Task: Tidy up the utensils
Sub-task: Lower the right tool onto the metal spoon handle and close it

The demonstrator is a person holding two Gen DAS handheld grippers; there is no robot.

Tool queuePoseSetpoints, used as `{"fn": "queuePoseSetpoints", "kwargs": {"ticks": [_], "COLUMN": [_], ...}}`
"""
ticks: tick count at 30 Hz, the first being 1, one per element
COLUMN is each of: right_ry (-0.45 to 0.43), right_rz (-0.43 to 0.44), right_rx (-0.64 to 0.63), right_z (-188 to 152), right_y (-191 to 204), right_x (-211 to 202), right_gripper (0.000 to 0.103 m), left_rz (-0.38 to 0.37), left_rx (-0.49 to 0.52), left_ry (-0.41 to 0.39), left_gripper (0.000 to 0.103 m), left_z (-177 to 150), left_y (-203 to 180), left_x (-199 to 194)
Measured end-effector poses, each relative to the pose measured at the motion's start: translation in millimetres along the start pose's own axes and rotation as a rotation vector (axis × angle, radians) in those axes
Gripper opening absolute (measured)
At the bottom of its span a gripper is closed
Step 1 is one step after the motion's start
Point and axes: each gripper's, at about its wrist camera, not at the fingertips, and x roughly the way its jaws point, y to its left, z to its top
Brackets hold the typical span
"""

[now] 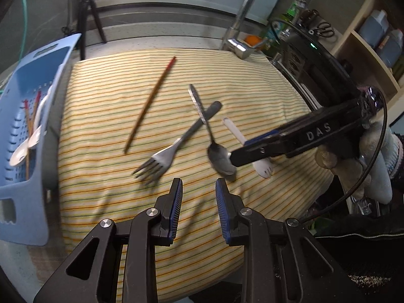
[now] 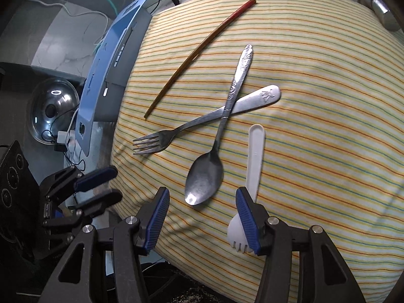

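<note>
Yellow striped cloth [image 2: 315,126] covers the table, and on it we see four loose utensils. A metal spoon [image 2: 205,176] lies with its handle crossing over the handle of a metal fork [image 2: 161,140]; both handles carry embossed decoration that we cannot read as words. A single chopstick [image 2: 199,50] with a red end lies apart from them, further up the cloth. A white plastic spork [image 2: 255,156] lies just beside the spoon, its tines toward us.

Our right gripper [image 2: 202,217] has its jaws partly apart with nothing pressed between them; the spoon bowl sits just ahead of the gap, and the right finger overlaps the spork's head. In the left wrist view, its side bears the letters "DAS".

Our left gripper [image 1: 198,202] hovers over bare cloth near the fork's tines, jaws narrowly parted and empty.

A blue perforated basket [image 1: 22,202] at the cloth's left edge holds white spoons [image 1: 25,146] and chopsticks
</note>
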Motion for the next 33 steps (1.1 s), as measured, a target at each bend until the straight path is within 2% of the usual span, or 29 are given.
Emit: {"fn": "queuePoseSetpoints", "kwargs": {"ticks": [7, 13, 18, 21, 25, 29, 31, 33], "right_ry": [-0.043, -0.112, -0.093, -0.073, -0.052, -0.042, -0.03, -0.014], "right_rz": [-0.012, -0.046, -0.074, -0.094, -0.097, -0.122, -0.13, -0.134], "right_rx": [0.014, 0.003, 0.005, 0.026, 0.034, 0.033, 0.037, 0.035], "right_z": [10.6, 45.9, 76.0, 87.3, 93.0, 93.8, 92.6, 91.5], "right_y": [-11.2, -8.6, -14.0, -19.6, -20.7, -16.1, -14.5, -12.3], "right_x": [-15.0, -27.0, -15.8, -5.3, 3.5, 5.0, 6.9, 10.8], "right_gripper": [0.05, 0.049, 0.045, 0.042, 0.04, 0.038, 0.031, 0.028], "left_rz": [-0.006, 0.008, 0.054, 0.077, 0.137, 0.151, 0.155, 0.161], "left_rx": [0.031, -0.006, -0.013, -0.012, 0.004, 0.009, 0.02, 0.035], "left_ry": [0.025, 0.004, -0.011, -0.021, -0.038, -0.048, -0.052, -0.061], "left_gripper": [0.025, 0.025, 0.026, 0.039, 0.039, 0.039, 0.039, 0.038], "left_z": [1.7, 1.6, -0.7, -2.2, -4.4, -6.1, -7.4, -7.6], "left_y": [-22.4, -30.9, -37.3, -41.0, -45.9, -48.0, -49.6, -51.8], "left_x": [23.8, 37.2, 44.6, 47.7, 52.5, 57.4, 59.2, 60.8]}}
